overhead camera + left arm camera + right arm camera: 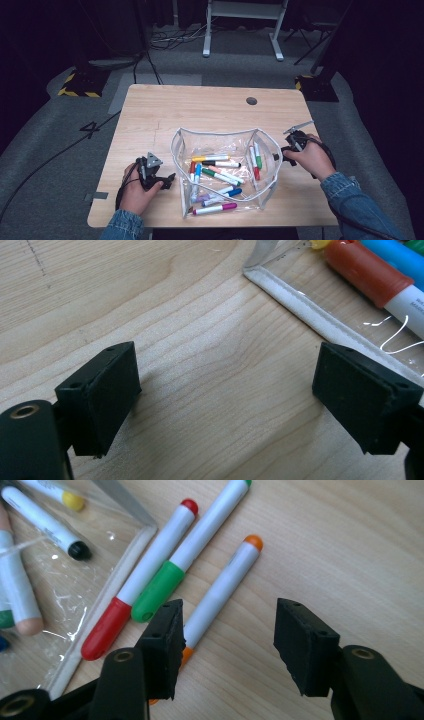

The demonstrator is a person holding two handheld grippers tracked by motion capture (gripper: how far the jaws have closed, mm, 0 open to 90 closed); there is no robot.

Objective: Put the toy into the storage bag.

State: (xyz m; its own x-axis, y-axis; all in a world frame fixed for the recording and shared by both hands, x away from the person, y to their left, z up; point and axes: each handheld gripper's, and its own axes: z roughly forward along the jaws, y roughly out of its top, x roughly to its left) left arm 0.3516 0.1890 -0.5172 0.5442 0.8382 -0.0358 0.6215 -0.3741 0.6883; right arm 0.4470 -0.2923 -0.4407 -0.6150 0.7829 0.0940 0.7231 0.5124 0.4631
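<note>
A clear zip pouch with white trim lies open on the wooden table, with several coloured markers in it. My right gripper is at the pouch's right side, low over the table. Its jaws stand open; an orange-capped marker lies on the wood just ahead, its near end behind one jaw, untouched. A red marker and a green one lie beside it by the pouch's edge. My left gripper rests left of the pouch, open over bare wood, one jaw near the trim.
A round cable hole sits at the table's far right. Beyond the table are floor cables, a white desk frame and stand bases with yellow-black tape. Bare wood stretches behind the pouch.
</note>
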